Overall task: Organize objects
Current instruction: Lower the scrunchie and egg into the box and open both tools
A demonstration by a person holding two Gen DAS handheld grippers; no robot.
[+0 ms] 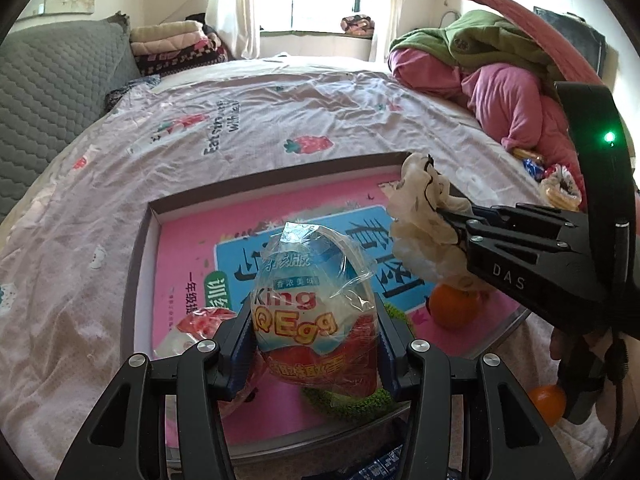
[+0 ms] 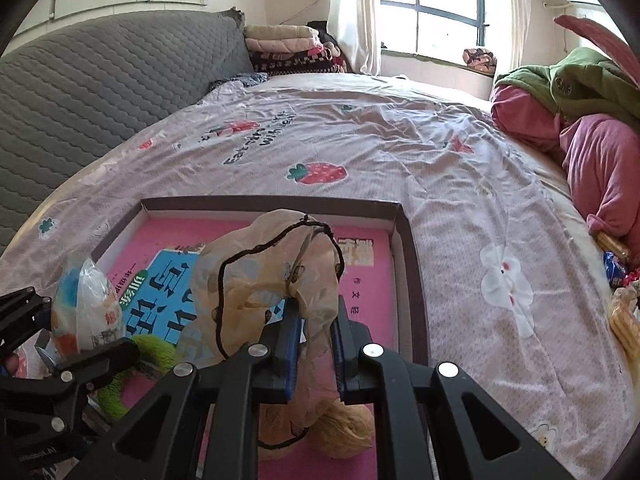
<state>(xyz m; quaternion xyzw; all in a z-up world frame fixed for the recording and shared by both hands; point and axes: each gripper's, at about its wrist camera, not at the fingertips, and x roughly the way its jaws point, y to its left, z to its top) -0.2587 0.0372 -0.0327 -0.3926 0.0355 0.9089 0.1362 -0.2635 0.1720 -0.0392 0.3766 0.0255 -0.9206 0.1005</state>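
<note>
Left gripper: I am seeing my left gripper [image 1: 316,344] clamping both fingers on the egg toy [image 1: 316,300], a plastic-wrapped pack printed "King Q Egg", and holding it above the tray.
Right gripper: my right gripper [image 2: 316,344] is pinching the cloth pouch [image 2: 276,272], a crumpled beige piece edged with black cord, with the jaws nearly closed on the fabric; the pouch is hanging over the tray's right part.
Tray: the shallow box tray [image 2: 408,240] is lying on the bed, lined with a pink and blue printed sheet [image 1: 192,248].
Tray contents: an orange [image 1: 452,304] is sitting on the sheet under the pouch; a red and white packet [image 1: 200,324] is lying at the tray's left side, beside my left gripper; a green fuzzy item [image 2: 156,350] is resting below the egg toy; a tan rounded thing [image 2: 348,432] is lying under my right gripper, and I cannot tell what it is.
Bed: the strawberry-print sheet [image 2: 360,152] is covering the bed, wrinkled.
Outside the tray: a second orange [image 1: 546,400] and some snack packets [image 1: 556,184] are lying on the bed to the right.
Room: a grey quilted headboard [image 2: 100,80] is standing on the left, folded blankets [image 2: 288,48] beside it, a window [image 2: 440,4] beyond, and piled pink and green clothes [image 1: 500,80] on the right.
</note>
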